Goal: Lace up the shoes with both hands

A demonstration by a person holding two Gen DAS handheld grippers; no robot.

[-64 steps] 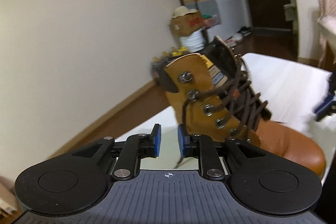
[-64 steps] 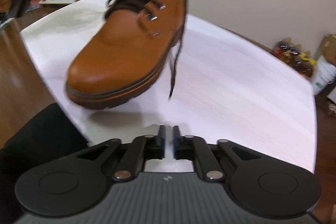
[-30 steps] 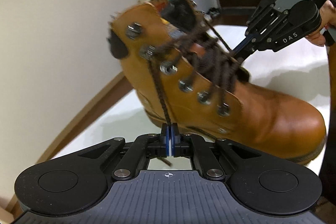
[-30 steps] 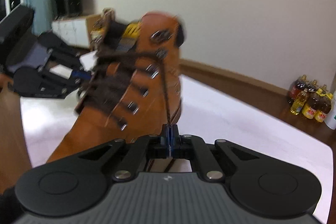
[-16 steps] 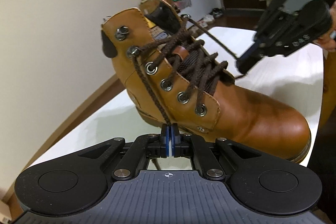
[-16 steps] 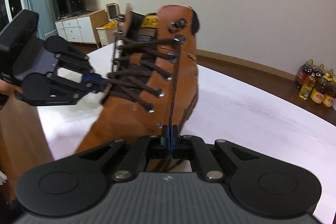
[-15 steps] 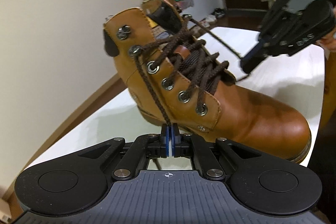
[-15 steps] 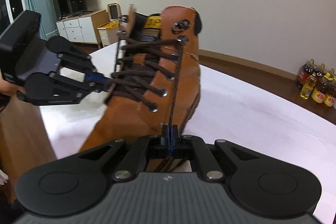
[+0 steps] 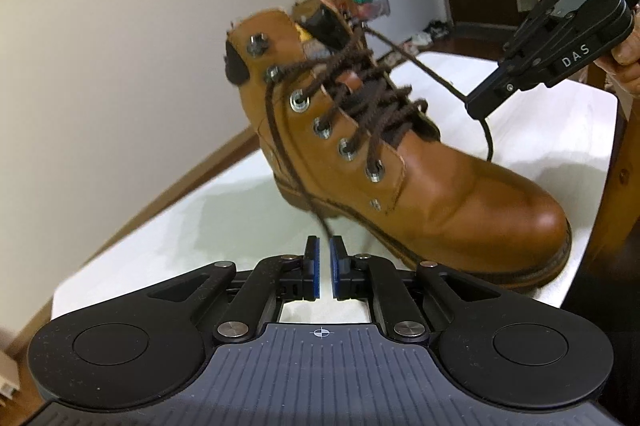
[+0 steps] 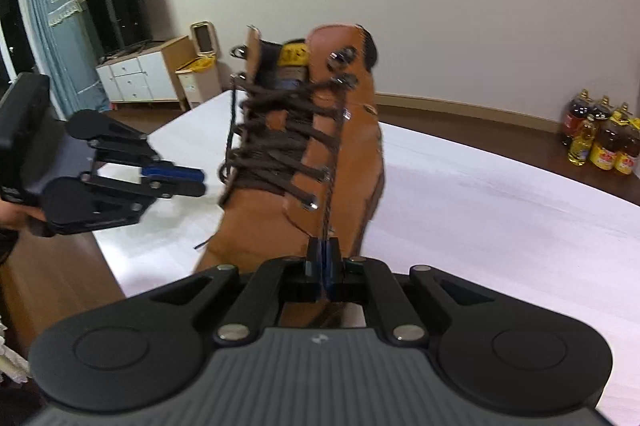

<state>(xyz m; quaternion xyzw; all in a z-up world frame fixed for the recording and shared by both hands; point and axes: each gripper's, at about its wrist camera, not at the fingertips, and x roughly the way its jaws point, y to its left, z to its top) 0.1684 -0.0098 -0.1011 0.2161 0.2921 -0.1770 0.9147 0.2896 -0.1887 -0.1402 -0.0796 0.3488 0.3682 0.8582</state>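
Bottles of cooking oil [image 10: 604,142] stand on the wooden floor [image 10: 472,130] beyond the worktop's far edge. A television [image 10: 118,12] tops a white-drawered cabinet [image 10: 136,82] beside blue curtains [image 10: 60,38].

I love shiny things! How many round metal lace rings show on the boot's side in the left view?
4 rings down the boot: top, second, third, lowest. The other side's may be hidden.

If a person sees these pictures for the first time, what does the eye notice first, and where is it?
First comes the tan leather boot, standing in the middle on a white table with dark brown laces criss-crossed up its front. Next, the right gripper is shut on one lace end close to the camera. The left gripper is opening, with the other lace end hanging free just before it.
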